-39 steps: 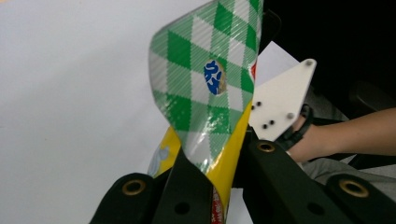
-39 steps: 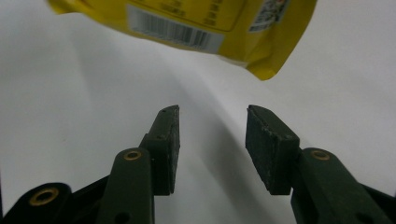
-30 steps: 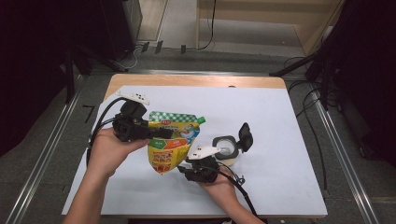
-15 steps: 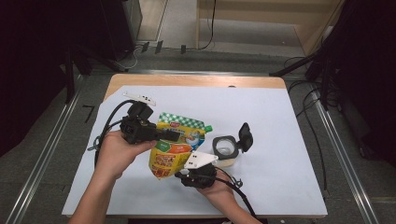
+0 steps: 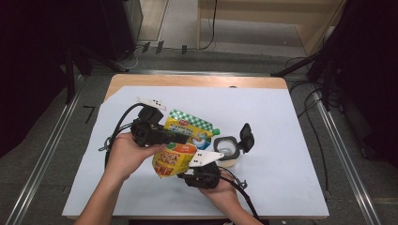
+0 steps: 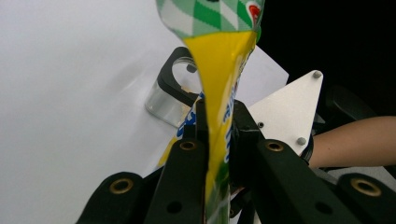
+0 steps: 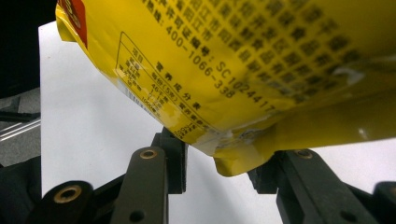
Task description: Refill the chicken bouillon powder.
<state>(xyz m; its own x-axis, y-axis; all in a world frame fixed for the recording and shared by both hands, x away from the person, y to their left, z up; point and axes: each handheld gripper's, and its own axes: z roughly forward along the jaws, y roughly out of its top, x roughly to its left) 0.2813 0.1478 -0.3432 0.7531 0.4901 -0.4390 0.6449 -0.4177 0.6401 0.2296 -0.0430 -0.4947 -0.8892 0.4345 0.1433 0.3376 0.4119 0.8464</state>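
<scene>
Yellow snack bag (image 7: 261, 60), printed "400-1066-338" and "SC10244", hangs between the right gripper's (image 7: 219, 163) spread fingers; the left gripper (image 6: 219, 126) pinches its edge.

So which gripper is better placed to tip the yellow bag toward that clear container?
Probably the left gripper: its jaws are clamped on the yellow bag. The right gripper sits open under it, beside the clear container.

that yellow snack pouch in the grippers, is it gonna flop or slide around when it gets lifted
Probably floppy: the pouch bends and creases where the left gripper pinches it. Its glossy film looks slippery, so it may slide. It seems light, hanging from one pinched edge.
</scene>
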